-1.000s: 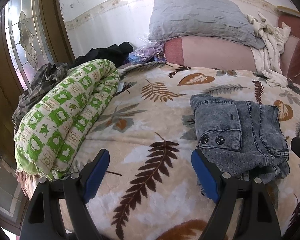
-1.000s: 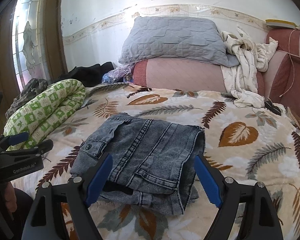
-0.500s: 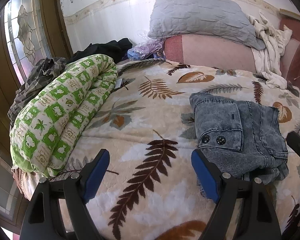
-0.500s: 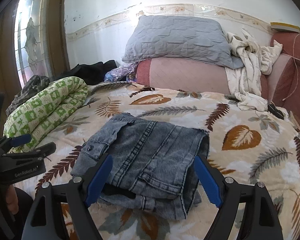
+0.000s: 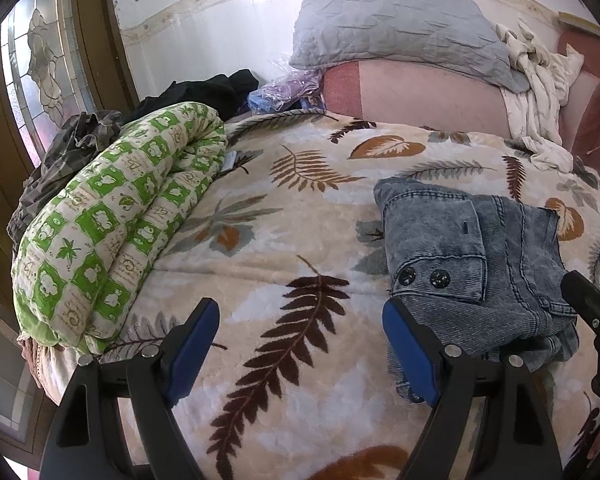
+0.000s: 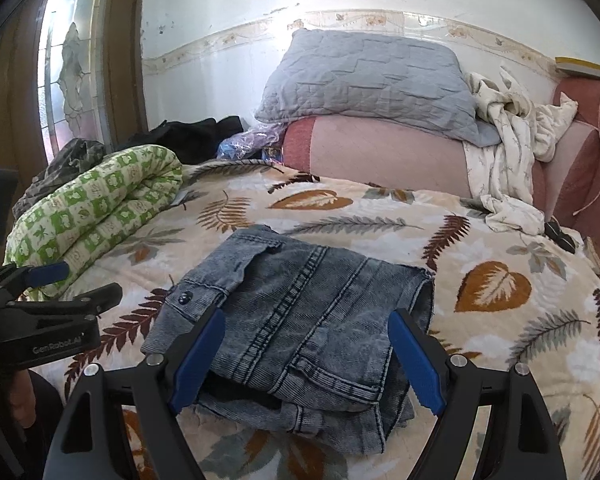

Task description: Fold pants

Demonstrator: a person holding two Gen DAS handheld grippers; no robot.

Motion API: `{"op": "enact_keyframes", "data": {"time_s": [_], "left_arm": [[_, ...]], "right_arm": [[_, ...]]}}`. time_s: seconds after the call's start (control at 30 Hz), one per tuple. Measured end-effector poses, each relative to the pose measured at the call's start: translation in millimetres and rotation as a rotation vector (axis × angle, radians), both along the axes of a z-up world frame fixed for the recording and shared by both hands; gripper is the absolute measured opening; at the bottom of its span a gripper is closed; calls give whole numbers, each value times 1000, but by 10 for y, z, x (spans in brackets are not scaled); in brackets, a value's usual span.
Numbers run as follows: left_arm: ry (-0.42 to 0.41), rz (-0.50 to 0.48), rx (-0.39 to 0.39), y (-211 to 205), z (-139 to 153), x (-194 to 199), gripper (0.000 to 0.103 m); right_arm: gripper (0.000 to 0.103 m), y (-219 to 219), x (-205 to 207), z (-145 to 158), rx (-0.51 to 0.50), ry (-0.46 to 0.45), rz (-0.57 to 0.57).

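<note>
The grey-blue denim pants (image 6: 300, 320) lie folded into a compact stack on the leaf-print blanket (image 6: 500, 320). They also show in the left wrist view (image 5: 472, 264) at the right. My right gripper (image 6: 306, 356) is open and empty, its blue pads either side of the stack's near edge, just above it. My left gripper (image 5: 300, 344) is open and empty over bare blanket (image 5: 280, 240), left of the pants. It shows in the right wrist view (image 6: 48, 284) at the left edge.
A rolled green-and-white quilt (image 5: 112, 232) lies along the bed's left edge. A grey pillow (image 6: 364, 80) on a pink bolster (image 6: 380, 156) sits at the head. White cloth (image 6: 512, 144) drapes at the right. Dark clothes (image 6: 192, 136) lie by the window.
Both grippers have drawn slightly back and up from the folded pants. The pants have not moved. Both stay open.
</note>
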State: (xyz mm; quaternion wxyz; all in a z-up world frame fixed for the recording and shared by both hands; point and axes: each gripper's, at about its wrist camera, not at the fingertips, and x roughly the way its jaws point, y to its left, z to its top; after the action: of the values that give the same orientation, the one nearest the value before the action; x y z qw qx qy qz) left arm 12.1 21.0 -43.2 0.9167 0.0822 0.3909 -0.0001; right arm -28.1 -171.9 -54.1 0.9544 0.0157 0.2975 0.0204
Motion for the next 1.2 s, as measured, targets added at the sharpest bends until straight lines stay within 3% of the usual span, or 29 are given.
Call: {"op": "enact_keyframes", "data": {"time_s": [1.2], "left_arm": [[-17, -44, 31, -209, 127, -82, 84]], "right_arm": [[86, -166, -53, -7, 31, 3, -42]]}}
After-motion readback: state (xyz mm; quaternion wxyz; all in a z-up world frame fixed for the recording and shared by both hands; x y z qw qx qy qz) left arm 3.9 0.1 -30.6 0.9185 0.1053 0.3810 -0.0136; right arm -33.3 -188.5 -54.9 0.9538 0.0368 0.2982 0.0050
